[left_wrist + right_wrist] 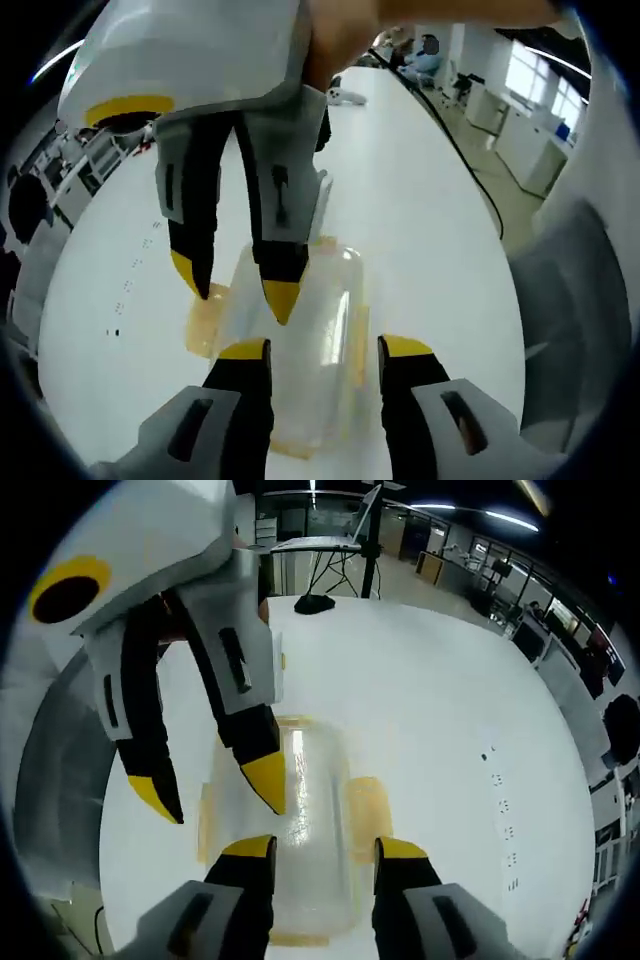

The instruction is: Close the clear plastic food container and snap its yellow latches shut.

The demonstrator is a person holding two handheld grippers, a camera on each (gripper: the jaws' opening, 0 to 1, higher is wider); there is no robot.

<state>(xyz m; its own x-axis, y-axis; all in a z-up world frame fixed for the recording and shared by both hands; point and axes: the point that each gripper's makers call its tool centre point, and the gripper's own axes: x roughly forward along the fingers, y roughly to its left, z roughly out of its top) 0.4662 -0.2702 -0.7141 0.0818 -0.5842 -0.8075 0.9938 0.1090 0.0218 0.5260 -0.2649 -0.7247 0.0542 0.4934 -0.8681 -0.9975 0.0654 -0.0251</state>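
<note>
Clear plastic food container [300, 350] lay flat on white worktop [420, 200], directly between the two facing grippers. Lid appeared already down over the base, though glare through the clear plastic made the seam hard to confirm. Pale yellow latches seen along the edges: one flared outward at the side [367, 805], another at the opposite long edge [203, 322], apparently not yet snapped.

Left gripper [325, 350] hovered over the near end, fingers apart, nothing held. Right gripper [312, 848] came in from the far end, fingers likewise spread and empty, yellow tips straddling the container's width. In the left gripper view, the right gripper's fingers [283, 290] hung just above the lid.

Judged light and thin-walled: likely to skid on the smooth worktop under any sideways push, and to flex or dent if squeezed mid-wall. Lid surface slick, poor purchase. Best hold judged at the stiffer rim and corners, one gripper pressing down on the lid to pin it while the other worked each latch tab at its free outer edge, folding it down against the base.
</note>
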